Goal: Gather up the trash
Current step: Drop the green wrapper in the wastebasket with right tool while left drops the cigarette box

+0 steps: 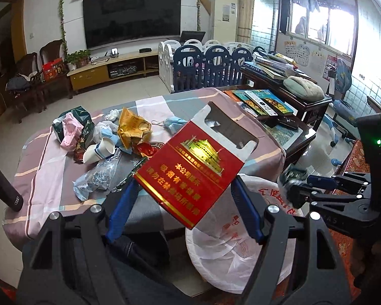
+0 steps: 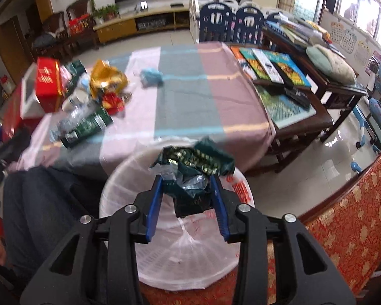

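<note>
I have the red carton (image 1: 198, 167) clamped in my left tool (image 1: 184, 203), just beside the bin (image 1: 216, 261). My right tool (image 2: 188, 195), above the bin, loosely brackets a green wrapper (image 2: 198, 160). Next: drop both in.

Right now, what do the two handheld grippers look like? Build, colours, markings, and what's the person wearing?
Both match: left gripper and right gripper have matte black angular linkage frames with triangular cutouts, silver round pivot bolts, and flat blue fingers. Seen from the left wrist view, the right unit's black housing shows a lit green LED and partly legible pale lettering. No cables visible. The person wears dark trousers.
</note>
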